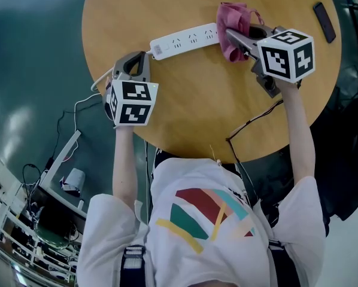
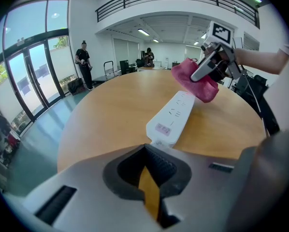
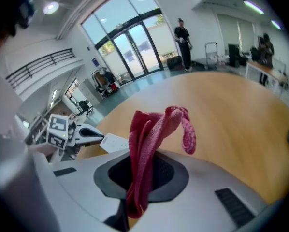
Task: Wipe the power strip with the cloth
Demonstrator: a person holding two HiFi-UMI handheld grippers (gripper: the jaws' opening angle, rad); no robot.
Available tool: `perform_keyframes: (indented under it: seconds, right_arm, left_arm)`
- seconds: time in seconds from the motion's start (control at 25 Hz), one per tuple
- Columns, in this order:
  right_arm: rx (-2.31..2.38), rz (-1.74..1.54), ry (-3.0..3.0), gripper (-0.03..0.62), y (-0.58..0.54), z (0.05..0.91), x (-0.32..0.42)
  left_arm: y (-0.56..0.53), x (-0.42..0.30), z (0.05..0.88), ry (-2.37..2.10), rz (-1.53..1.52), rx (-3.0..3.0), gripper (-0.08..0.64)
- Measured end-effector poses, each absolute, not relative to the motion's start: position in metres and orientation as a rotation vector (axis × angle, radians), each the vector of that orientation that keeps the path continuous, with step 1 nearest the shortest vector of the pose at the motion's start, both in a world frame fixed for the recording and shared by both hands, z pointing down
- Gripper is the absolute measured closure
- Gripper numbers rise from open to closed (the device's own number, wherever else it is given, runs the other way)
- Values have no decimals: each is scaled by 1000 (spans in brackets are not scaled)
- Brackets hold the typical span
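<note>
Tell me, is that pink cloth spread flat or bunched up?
Bunched up: the cloth hangs in crumpled folds, pinched by the right gripper.

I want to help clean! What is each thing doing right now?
Strip: flat on the table.
Cloth: bunched up, hanging at one end of the strip.
Right claw: shut on the cloth.
Left claw: almost shut, at the strip's cord end.
Phone: lying flat, screen dark.
</note>
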State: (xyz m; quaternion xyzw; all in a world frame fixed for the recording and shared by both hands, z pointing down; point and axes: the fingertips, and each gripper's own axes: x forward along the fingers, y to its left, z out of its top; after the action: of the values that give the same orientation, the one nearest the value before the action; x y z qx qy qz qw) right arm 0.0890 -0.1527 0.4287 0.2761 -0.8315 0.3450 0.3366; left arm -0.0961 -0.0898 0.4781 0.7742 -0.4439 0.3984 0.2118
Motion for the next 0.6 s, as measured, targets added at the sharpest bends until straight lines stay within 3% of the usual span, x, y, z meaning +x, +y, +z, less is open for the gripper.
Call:
perform_keyframes:
  seconds: [0.32, 0.6]
  right_arm:
    - [372, -540, -1994, 554, -68, 410, 7]
    - [150, -958, -1888, 552, -31, 447, -51]
  left_arm:
    - [-90, -97, 477, -1201, 1027, 2168, 518]
    - [-89, -98, 476, -1144, 1025, 2230, 518]
